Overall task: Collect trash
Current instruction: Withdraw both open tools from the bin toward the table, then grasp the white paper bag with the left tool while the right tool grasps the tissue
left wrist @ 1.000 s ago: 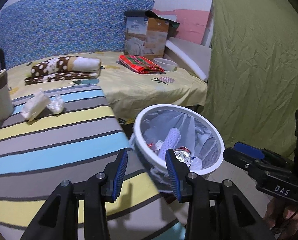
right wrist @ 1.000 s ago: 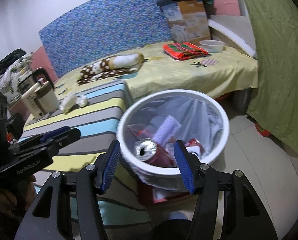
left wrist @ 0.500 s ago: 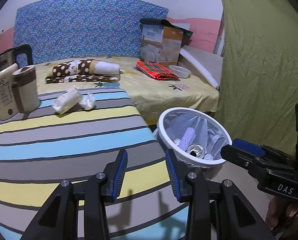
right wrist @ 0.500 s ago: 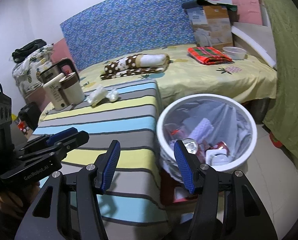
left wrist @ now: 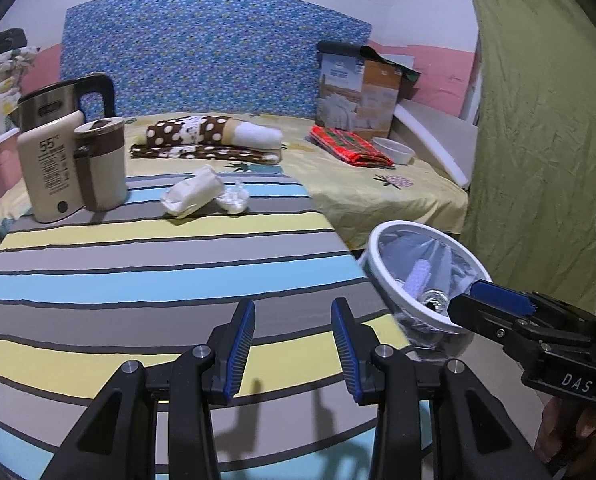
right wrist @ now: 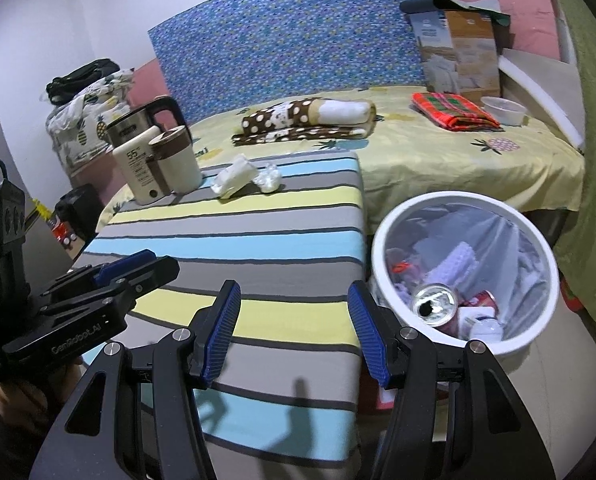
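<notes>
Since a second ago, both views have been swung away from the white bin, which filled the middle of each frame then, toward the striped table; the bin is now seen at the right of both views, just off the table's right edge. The left gripper is held over the near part of the table with its jaws apart and nothing between them; the right gripper is likewise held open and empty, above the table's near right corner. The crumpled paper wad and the small plastic scrap are seen lying just beside each other at the far end of the table, to the right of the beige mug and kettle. A drink can and other rubbish are contained in the lined bin. Between the grippers and the two scraps, the striped surface is left bare. Beyond the table's far edge, the yellow bed is met.
</notes>
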The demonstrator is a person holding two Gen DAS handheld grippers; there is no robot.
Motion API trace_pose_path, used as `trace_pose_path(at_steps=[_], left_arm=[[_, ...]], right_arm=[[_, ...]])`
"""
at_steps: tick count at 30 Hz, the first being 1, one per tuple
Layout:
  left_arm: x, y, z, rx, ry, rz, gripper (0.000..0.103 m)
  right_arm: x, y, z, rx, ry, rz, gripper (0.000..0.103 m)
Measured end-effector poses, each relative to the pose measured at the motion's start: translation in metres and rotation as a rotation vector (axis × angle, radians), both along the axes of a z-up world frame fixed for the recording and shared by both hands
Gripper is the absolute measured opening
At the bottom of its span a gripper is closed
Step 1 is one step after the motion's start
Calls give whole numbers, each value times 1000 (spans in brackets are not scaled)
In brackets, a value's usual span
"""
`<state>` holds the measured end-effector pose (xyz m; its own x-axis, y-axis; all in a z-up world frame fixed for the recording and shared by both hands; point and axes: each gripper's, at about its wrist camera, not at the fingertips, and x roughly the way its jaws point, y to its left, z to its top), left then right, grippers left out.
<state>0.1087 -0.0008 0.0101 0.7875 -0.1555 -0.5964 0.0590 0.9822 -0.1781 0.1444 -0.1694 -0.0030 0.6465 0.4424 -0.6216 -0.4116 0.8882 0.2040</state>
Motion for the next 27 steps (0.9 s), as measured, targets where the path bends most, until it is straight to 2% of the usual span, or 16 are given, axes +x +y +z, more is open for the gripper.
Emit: trace_pose_path(at_steps=[13,27], left_arm=[[17,39,1,20,12,54,39],[84,83,-1,59,32,53,39]], right_arm=[[23,32,0,17,24,66,58],[72,58,-2,7,50,105,58]])
